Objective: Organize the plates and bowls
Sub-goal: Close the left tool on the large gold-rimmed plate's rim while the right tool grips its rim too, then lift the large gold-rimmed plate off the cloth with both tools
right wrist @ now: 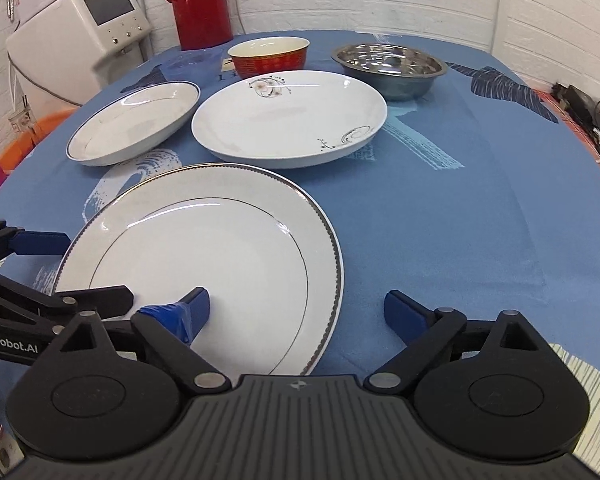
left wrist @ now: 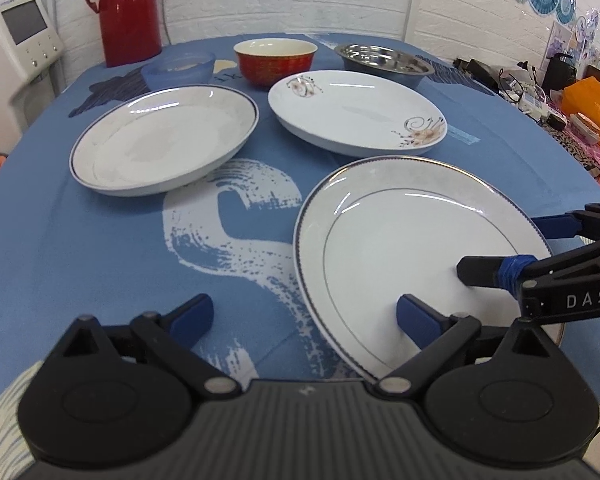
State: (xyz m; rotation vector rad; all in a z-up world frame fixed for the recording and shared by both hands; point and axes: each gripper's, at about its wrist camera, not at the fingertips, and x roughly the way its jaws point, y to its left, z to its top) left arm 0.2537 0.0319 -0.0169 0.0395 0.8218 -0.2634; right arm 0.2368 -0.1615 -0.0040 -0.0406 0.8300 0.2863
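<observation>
Both tongs are spread wide and grasp nothing. The left tongs (left wrist: pixel 306 318) are seen at 6 o'clock in the left wrist view, one blue pad over the cloth and the other over the near part of the rimmed plate (left wrist: pixel 416 256). The right tongs (right wrist: pixel 296 314) are set likewise in the right wrist view, the left pad over that same plate (right wrist: pixel 204 264) and the right pad over bare cloth. Each pair is also seen from the other camera, reaching in from the side across the plate's edge.

The bench (left wrist: pixel 112 264) is covered by a blue cloth with white brush marks. Three plates are laid on it: the rimmed plate nearest, at 4 o'clock in the left view; a blue-edged plate (left wrist: pixel 164 138) at 10 o'clock; and a flowered plate (left wrist: pixel 356 114) at 1 o'clock. All three lie flat and apart from one another.

Behind them, towards 12 o'clock, three bowls are lined up: a steel bowl (left wrist: pixel 384 65) at the right, a red bowl (left wrist: pixel 275 60) in the middle, and a pale blue bowl (left wrist: pixel 179 67) at the left. A red flask (left wrist: pixel 129 8) is stood at 11 o'clock behind the blue bowl.
</observation>
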